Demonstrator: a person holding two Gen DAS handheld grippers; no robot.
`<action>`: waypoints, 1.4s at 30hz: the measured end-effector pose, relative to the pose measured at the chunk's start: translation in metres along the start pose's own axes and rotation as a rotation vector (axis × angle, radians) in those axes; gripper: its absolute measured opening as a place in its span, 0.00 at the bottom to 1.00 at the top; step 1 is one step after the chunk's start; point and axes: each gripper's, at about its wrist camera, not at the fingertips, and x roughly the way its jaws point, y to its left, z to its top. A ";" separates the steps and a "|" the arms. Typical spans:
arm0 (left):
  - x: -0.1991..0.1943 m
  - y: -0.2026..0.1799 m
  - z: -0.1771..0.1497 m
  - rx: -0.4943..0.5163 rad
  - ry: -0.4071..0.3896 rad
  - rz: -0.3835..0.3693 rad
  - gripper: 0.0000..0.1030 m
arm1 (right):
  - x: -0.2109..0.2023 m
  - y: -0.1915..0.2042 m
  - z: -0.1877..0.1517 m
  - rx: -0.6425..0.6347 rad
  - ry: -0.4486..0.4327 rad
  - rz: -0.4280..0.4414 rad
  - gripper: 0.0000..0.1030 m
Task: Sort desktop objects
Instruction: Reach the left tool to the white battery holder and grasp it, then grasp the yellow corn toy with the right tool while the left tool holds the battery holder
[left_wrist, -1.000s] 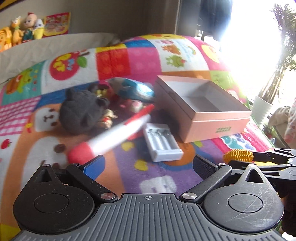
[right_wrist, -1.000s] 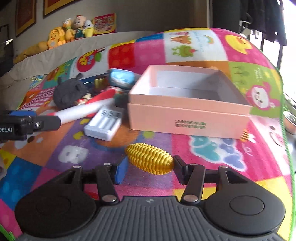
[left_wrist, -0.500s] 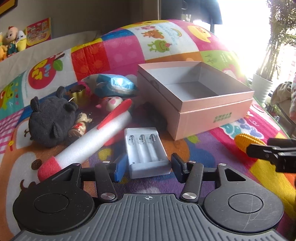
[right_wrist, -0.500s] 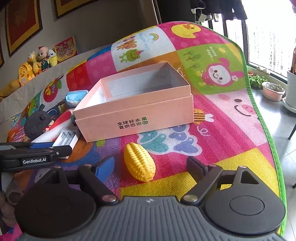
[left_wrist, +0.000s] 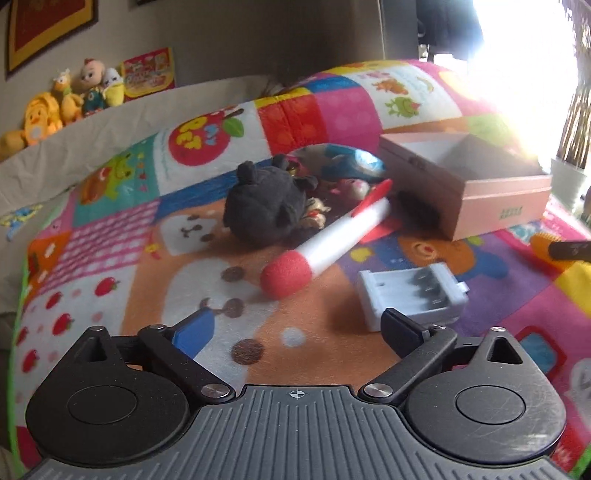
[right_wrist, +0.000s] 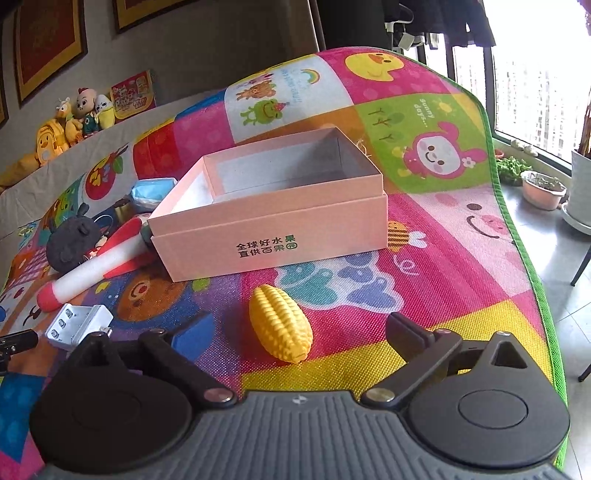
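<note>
An open pink box (right_wrist: 273, 206) stands on the colourful mat; it also shows in the left wrist view (left_wrist: 469, 184). A yellow toy corn (right_wrist: 280, 328) lies on the mat between the fingers of my open right gripper (right_wrist: 295, 332), untouched. A white battery charger (left_wrist: 410, 291) lies just beyond my open, empty left gripper (left_wrist: 295, 328), near its right finger; it also shows in the right wrist view (right_wrist: 79, 325). A red-and-white foam rocket (left_wrist: 328, 243), a black plush (left_wrist: 266, 206) and small toys lie left of the box.
A blue packet (left_wrist: 351, 162) and small figures lie behind the plush. Plush toys (left_wrist: 62, 103) sit on a ledge by the wall. The mat's green edge (right_wrist: 517, 221) drops to a floor with plant pots (right_wrist: 543, 188) on the right.
My left gripper opened wide and swung left, so the charger now lies by its right finger. My right gripper opened off the corn, which now rests on the mat.
</note>
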 end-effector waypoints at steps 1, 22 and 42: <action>-0.003 -0.005 0.000 -0.007 -0.008 -0.019 1.00 | 0.000 0.000 0.000 -0.001 -0.002 0.000 0.97; 0.048 -0.066 0.013 0.026 0.113 -0.052 1.00 | -0.011 0.025 -0.006 -0.179 -0.051 0.003 1.00; 0.037 -0.048 0.000 -0.014 0.128 -0.048 1.00 | 0.008 -0.001 0.000 -0.182 0.079 -0.148 0.94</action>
